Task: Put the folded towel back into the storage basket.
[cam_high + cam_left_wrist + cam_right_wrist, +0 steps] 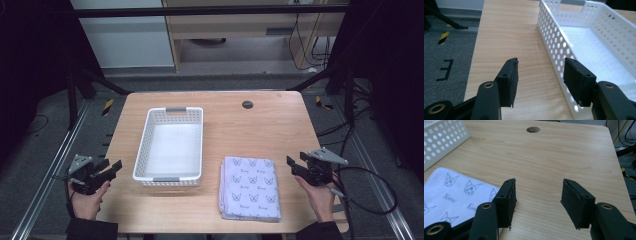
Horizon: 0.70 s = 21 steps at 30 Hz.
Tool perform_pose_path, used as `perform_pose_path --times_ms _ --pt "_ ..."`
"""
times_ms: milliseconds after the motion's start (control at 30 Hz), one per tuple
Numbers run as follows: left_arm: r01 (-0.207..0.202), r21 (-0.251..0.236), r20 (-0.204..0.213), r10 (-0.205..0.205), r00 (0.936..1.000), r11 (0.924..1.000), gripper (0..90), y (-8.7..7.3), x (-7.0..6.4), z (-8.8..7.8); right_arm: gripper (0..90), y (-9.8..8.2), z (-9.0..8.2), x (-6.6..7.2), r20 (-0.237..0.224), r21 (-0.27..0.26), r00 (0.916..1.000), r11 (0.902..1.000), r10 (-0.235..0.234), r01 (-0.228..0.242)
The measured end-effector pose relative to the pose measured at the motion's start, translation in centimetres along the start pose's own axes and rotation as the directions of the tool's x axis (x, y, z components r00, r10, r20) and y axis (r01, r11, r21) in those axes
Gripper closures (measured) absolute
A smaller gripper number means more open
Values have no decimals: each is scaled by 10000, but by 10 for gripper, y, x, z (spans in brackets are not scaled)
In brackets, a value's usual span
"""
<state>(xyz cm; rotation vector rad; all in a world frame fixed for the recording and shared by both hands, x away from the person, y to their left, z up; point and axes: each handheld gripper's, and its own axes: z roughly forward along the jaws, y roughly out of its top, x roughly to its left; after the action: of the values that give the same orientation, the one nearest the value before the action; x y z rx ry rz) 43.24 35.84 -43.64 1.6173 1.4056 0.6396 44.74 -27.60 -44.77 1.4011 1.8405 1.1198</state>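
Just right of the white perforated basket (170, 145), a folded white cloth (250, 187) printed with small cat-face outlines lies flat, my left tool (111, 169) and right tool (295, 165) both apart, empty.

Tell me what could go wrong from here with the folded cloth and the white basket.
The folded cloth lies near the table's front edge, so a pinch from the right gripper might catch the top layer alone and unfold it, or drag it off. The white basket looks light; the left gripper, open beside its wall, could nudge it.
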Motion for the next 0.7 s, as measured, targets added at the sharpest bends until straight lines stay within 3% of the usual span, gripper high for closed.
perform_pose_path --times_ms 267,533,700 --pt "-175 -396 447 192 9988 9991 435 11 -14 -13 448 5 -6 1 -249 65 9997 10000 24 -22" --pt "-818 -538 966 867 9915 9952 405 20 -44 -18 440 12 -11 5 -741 171 9972 9998 -59 71" --pt "-968 -550 1221 1029 9872 9938 390 22 -57 -18 424 15 -14 6 -843 120 9964 9999 -16 26"
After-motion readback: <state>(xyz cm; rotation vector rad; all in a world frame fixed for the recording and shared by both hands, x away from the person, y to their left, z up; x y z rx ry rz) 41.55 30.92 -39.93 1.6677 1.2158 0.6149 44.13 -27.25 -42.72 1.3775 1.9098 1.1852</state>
